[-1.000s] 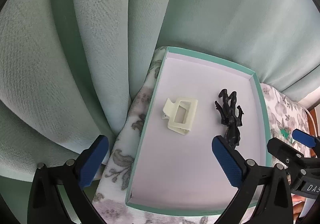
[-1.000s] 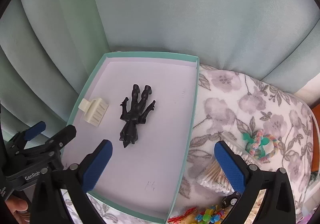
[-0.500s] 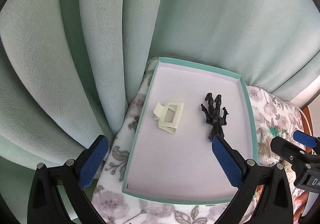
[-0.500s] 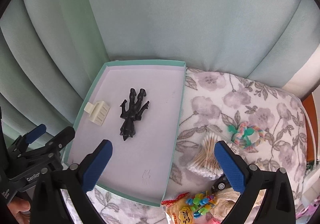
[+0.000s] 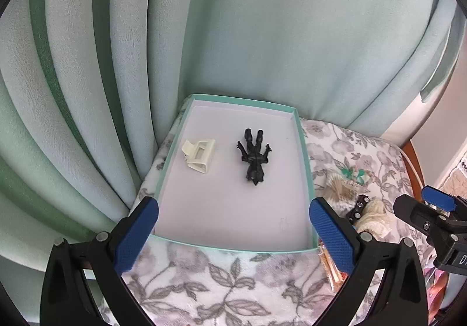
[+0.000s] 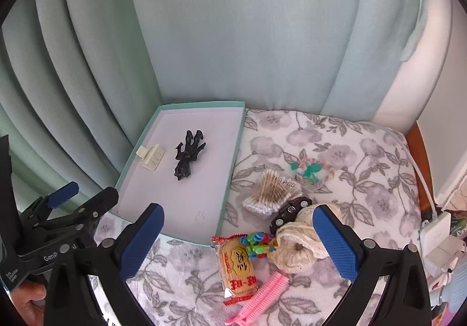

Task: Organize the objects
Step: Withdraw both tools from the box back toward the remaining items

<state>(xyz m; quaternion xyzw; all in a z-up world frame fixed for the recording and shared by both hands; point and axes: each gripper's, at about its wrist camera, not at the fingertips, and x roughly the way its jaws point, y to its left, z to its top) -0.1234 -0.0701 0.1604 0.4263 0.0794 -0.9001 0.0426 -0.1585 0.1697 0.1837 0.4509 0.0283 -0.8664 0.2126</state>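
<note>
1. Both cameras have pulled back from the tray; more bedspread shows. Left wrist view: left gripper apart, empty. Black figure lies flat in the tray, long axis along its length, head toward camera; cream hair clip beside it, apart.
2. Right wrist view: right gripper apart, empty, above unsorted clutter — probably next pick: snack packet, pink comb, cotton swabs.

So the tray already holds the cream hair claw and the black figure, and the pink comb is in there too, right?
Not quite. The tray holds the cream hair claw and black figure, but the pink comb lies outside on the floral cloth, as the right wrist view shows.
</note>
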